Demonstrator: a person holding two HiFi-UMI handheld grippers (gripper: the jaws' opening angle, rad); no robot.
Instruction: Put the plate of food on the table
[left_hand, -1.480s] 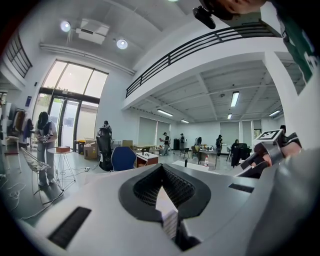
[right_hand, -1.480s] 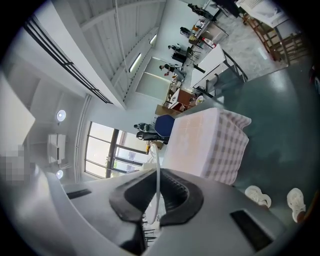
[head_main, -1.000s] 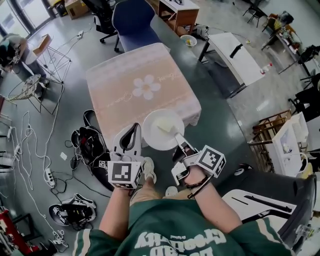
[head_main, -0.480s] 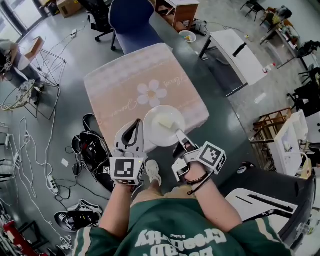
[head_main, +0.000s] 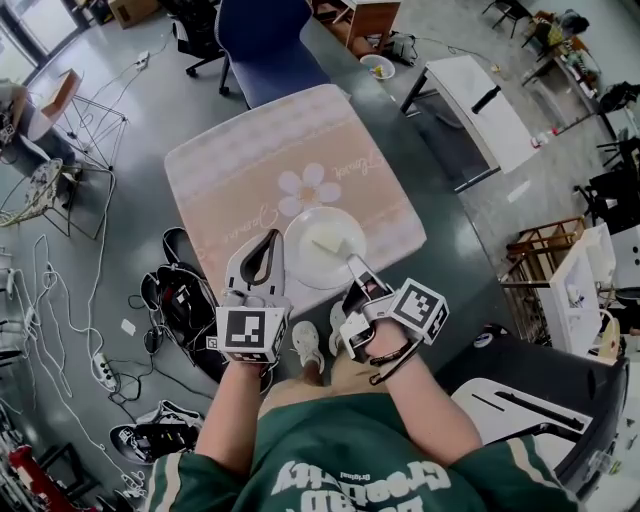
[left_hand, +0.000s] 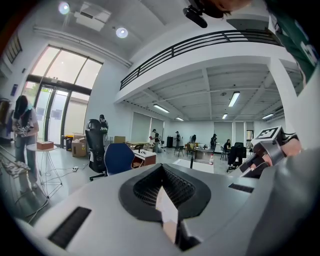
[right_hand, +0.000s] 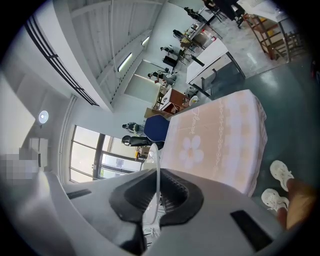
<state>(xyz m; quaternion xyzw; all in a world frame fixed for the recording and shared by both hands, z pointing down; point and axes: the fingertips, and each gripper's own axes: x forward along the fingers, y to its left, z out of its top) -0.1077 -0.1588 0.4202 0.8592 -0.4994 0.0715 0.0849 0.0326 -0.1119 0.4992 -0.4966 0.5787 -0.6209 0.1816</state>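
In the head view a white plate (head_main: 300, 262) with a pale piece of food (head_main: 330, 244) is over the near edge of the table (head_main: 240, 180), which has a pink cloth with a white flower. I cannot tell whether the plate rests on the cloth. My right gripper (head_main: 352, 265) is shut on the plate's near rim. That rim shows edge-on as a thin white line (right_hand: 158, 170) between the jaws in the right gripper view. My left gripper (head_main: 270, 240) is just left of the plate, tips together, with nothing clearly in it.
A blue chair (head_main: 272, 40) stands at the table's far side. A black bag (head_main: 180, 295), cables and a power strip (head_main: 97, 355) lie on the floor to the left. A white desk (head_main: 475, 95) and wooden chairs (head_main: 535, 260) are to the right. My shoes (head_main: 303, 345) are below the table edge.
Both grippers and the plate have moved forward, so the plate is now farther over the tablecloth. The right gripper's hold on the rim is unchanged.
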